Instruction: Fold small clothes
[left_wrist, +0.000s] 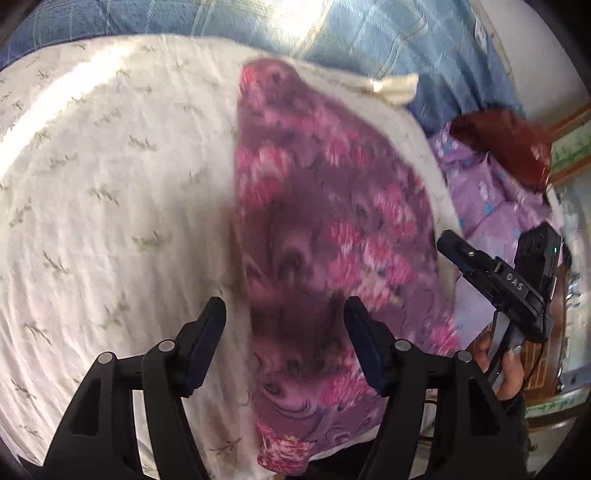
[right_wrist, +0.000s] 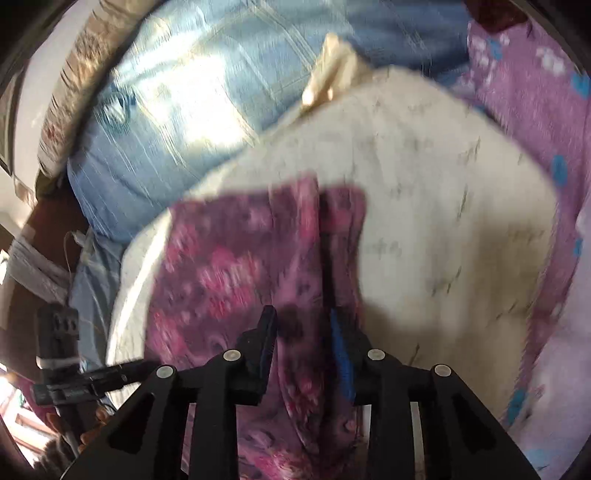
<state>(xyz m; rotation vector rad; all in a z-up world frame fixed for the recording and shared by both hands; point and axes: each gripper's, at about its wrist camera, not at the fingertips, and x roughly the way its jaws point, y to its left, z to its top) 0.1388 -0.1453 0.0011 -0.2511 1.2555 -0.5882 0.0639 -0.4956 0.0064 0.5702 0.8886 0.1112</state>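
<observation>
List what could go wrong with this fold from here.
1. Both grippers, left gripper and right gripper, hover open above the purple floral garment; a careless regrasp could also pinch the white cloth underneath.
2. The garment's near end hangs over the cloth's edge, so it might slide off.

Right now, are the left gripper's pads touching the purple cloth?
Apart. The left wrist view shows the left gripper open above the purple cloth, both pads clear, with white sheet and cloth visible between them.
</observation>
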